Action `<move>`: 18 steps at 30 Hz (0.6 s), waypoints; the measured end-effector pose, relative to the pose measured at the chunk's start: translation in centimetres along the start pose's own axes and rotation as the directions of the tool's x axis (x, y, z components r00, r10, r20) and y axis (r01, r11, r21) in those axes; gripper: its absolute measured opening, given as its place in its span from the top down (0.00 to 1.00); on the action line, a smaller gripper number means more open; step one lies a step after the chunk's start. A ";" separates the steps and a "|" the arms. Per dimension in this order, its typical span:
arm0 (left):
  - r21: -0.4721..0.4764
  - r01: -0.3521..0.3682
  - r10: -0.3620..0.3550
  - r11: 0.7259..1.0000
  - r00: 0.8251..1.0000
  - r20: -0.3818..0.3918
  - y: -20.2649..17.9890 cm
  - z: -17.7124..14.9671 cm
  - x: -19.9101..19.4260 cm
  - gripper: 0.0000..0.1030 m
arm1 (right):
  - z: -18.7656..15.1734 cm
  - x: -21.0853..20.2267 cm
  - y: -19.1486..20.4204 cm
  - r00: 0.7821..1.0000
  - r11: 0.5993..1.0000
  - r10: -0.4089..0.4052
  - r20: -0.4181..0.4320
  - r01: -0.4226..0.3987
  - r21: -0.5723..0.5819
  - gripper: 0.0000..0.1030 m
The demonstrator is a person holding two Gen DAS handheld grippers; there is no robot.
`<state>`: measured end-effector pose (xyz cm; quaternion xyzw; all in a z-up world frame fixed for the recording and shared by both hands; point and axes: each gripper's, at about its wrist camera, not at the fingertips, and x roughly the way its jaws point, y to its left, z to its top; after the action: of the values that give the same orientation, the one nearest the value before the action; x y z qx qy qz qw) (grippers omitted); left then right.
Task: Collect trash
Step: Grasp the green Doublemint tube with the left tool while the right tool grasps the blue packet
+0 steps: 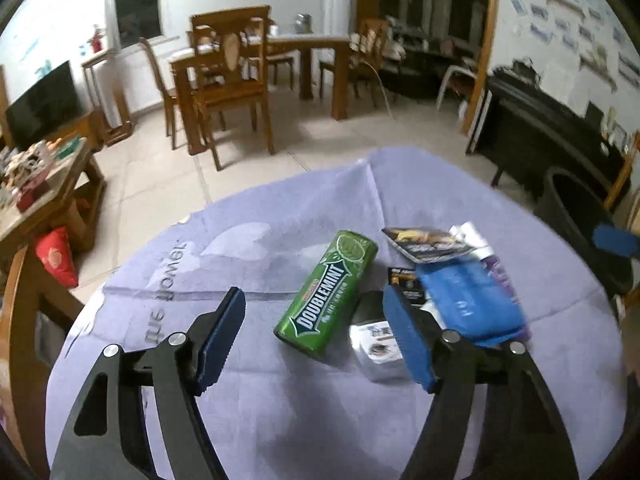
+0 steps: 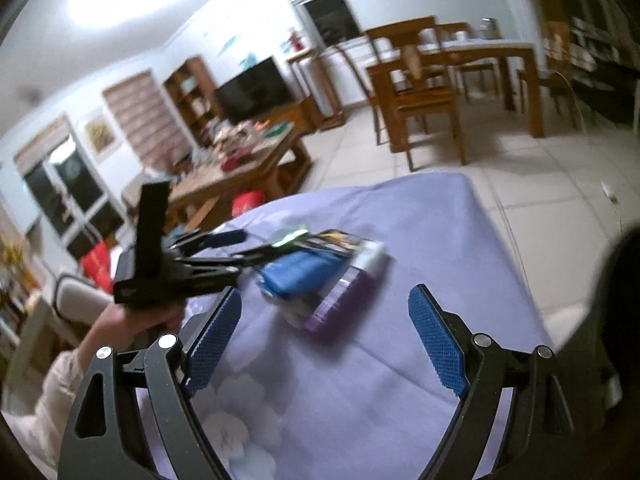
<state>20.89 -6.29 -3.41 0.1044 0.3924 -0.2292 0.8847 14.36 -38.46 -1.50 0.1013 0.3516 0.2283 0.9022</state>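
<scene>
Scene: a table draped in a pale lilac cloth (image 1: 280, 216) is seen, with a small heap of litter lying on it and a dark round bin (image 1: 576, 216) standing just off its edge, seen at the right of the left wrist view.

Task's thing: a green printed Doublemint gum pack (image 1: 328, 294), long and flat with rounded ends, is lying flat on the cloth at the near side of the heap.

Heap: beside the pack are found a blue soft pouch (image 1: 464, 296), a purple-and-white wrapper (image 2: 344, 292), a dark glossy snack packet (image 1: 424, 244) and a small white printed sachet (image 1: 380, 352); their overlaps are blurred.

Left gripper (image 1: 316, 336): released, with nothing between the blue pads; the gum pack is seen just ahead of the gap and slightly to the right-hand finger's side.

Right gripper (image 2: 324, 336): spread wide and empty, held back over bare cloth, with the heap well ahead of it.

Long axis: the pack runs diagonally, from near-left to far-right in the left wrist view, so it is not squared to the jaw gap.

Nearer hand: the left is judged nearer; a roll of that wrist would probably be needed so that the pads close across the narrow width.

Risk: the sachet touching the right-hand finger could be pinched along with the pack.
</scene>
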 end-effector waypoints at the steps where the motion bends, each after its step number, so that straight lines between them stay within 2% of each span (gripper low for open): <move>1: 0.024 0.010 -0.010 1.000 1.000 -0.010 -0.1 0.1 0.4 0.33 | 0.4 1.1 1.1 1.000 1.000 -0.008 -0.017 0.008 -0.030 0.18; 5: 0.063 0.041 -0.041 0.997 0.999 -0.010 0.0 0.7 1.3 0.36 | 1.3 5.1 2.9 0.994 0.995 -0.051 -0.094 0.042 -0.095 0.18; 6: 0.062 0.049 -0.048 0.997 0.999 -0.019 -0.1 0.6 1.5 0.42 | 1.1 5.6 3.1 0.993 0.994 -0.057 -0.107 0.046 -0.103 0.18; 7: 0.052 0.077 -0.075 0.996 0.997 -0.034 -0.1 0.7 1.8 0.53 | 1.2 6.5 3.4 0.990 0.992 -0.068 -0.124 0.054 -0.117 0.18; 9: 0.039 0.071 -0.069 0.997 0.996 -0.048 -0.2 0.7 2.2 0.65 | 1.2 7.6 3.7 0.985 0.988 -0.100 -0.143 0.081 -0.134 0.18; 11: 0.022 0.065 -0.063 0.998 0.997 -0.048 0.1 0.8 2.2 0.70 | 1.7 8.9 3.2 0.979 0.987 -0.115 -0.170 0.094 -0.130 0.18; 13: 0.011 0.065 -0.065 0.998 0.997 -0.046 0.3 0.7 2.1 0.70 | 1.4 9.5 2.9 0.975 0.986 -0.129 -0.179 0.107 -0.127 0.23; 15: -0.006 0.050 -0.050 0.999 0.998 -0.045 0.7 0.6 2.0 0.70 | 1.4 10.1 2.8 0.975 0.987 -0.122 -0.188 0.099 -0.129 0.34; 18: -0.036 0.064 -0.066 0.997 0.997 -0.039 1.2 -0.1 1.6 0.71 | 1.2 10.7 3.0 0.971 0.980 -0.145 -0.188 0.115 -0.161 0.46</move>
<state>22.36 -5.71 -4.66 0.0807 0.4173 -0.2488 0.8703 21.09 -30.73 -5.88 -0.0128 0.4277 0.2029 0.8808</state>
